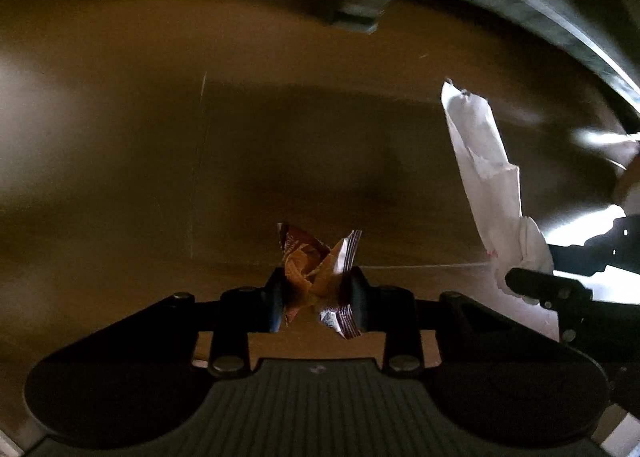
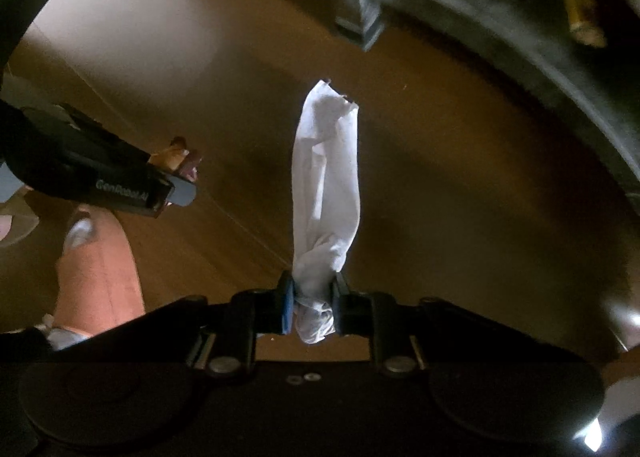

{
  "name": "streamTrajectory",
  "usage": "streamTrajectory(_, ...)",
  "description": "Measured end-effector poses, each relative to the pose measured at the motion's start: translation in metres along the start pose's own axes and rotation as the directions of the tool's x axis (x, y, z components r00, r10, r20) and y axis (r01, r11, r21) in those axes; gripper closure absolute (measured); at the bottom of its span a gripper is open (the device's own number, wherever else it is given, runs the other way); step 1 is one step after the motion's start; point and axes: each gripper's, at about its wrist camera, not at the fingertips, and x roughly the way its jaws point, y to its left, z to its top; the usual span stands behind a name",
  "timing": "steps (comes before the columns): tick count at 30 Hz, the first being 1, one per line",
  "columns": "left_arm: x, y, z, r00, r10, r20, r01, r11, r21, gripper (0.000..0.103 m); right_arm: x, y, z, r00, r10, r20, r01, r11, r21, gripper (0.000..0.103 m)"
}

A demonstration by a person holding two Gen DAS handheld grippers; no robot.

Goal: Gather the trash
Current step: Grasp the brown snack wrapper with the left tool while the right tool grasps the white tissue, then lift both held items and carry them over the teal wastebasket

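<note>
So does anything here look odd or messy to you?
Nothing spilled or broken. The left tool pinches a crumpled brown snack wrapper, and the right tool pinches a twisted white paper hanging long and limp over the wooden floor.

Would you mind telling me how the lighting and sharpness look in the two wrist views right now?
Left wrist view: dim, warm-toned; the brown wrapper in the left gripper is fairly sharp, the furniture above smeared, with white glare at the right edge. Right wrist view: equally dim; the white tissue in the right gripper is the brightest thing, the floor shadowed, edges bent by the fisheye.
</note>
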Motion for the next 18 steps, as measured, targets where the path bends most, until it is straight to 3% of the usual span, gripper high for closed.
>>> streamTrajectory(10,-0.132,-0.053,-0.005,0.993,0.000,0.121,-0.023,0.982,0.190,0.072,-0.124,-0.004,-0.026,0.984,0.002,0.177,-0.009,0.999,0.043,0.086)
streamTrajectory(13,-0.170,-0.069,-0.013,0.986,0.007,0.167,-0.047,0.971,0.235,0.072,-0.164,-0.001,-0.037,0.972,-0.007,0.236,-0.007,0.998,0.061,0.086)
streamTrajectory(18,-0.227,-0.088,-0.021,0.971,0.022,0.240,-0.079,0.969,0.232,0.072,-0.229,0.006,-0.057,0.939,-0.018,0.342,-0.013,0.996,0.088,0.086)
